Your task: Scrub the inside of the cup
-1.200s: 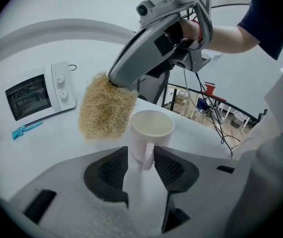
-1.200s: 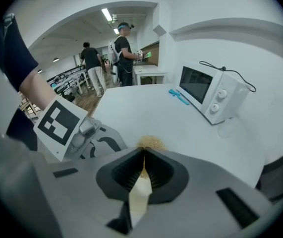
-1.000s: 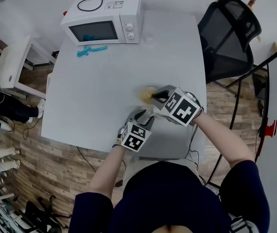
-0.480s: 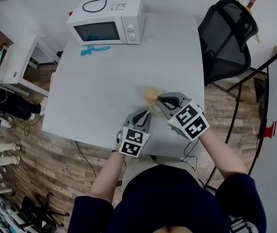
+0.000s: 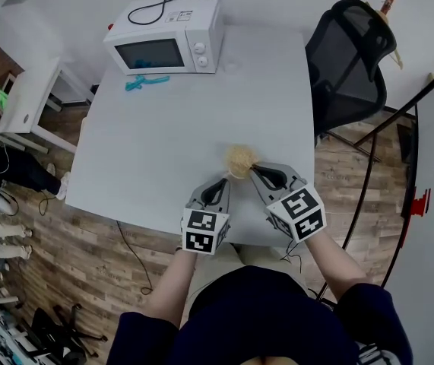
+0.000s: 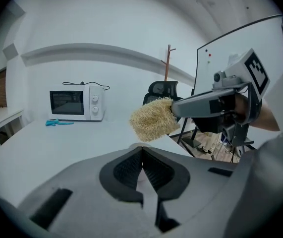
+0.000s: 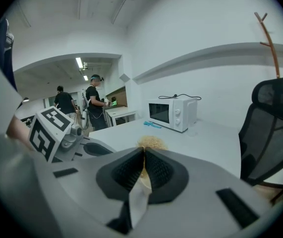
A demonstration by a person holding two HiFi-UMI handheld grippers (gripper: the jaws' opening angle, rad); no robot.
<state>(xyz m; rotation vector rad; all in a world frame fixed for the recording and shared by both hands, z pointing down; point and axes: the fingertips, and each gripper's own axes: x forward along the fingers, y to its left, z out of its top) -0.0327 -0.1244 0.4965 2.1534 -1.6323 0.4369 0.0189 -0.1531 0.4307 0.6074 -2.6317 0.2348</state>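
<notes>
Two grippers are held over the near edge of the white table [image 5: 148, 150].

**Head view.** The left gripper [image 5: 224, 179] is near the centre of the near edge. The right gripper [image 5: 253, 170] is just to its right. The two are angled toward each other, with their tips near together. A straw-coloured fibrous scrubber pad [image 5: 239, 158] projects from the tips of the right gripper. The cup [image 5: 232, 65] is small, clear and only faintly visible. It stands at the far side of the table, just right of the microwave [image 5: 167, 40] and well apart from both grippers. A blue tool [image 5: 145, 82] lies on the table just in front of the microwave. An office chair [image 5: 353, 52] stands beyond the table's far right corner.

**Left gripper view.** The jaws of the left gripper [image 6: 142, 150] have just been closing. They now stand together at the tips with nothing clamped between them. Beyond them, to the right, the right gripper [image 6: 175, 111] holds the scrubber pad [image 6: 152, 119] raised above the table surface.

**Right gripper view.** The jaws of the right gripper [image 7: 144, 152] are narrow and clamped on the near end of the scrubber pad [image 7: 151, 143]. The rest of the pad shows past the tips. The microwave [image 7: 173, 114] is far ahead. Two people [image 7: 95, 103] stand in the background at the far left.
</notes>
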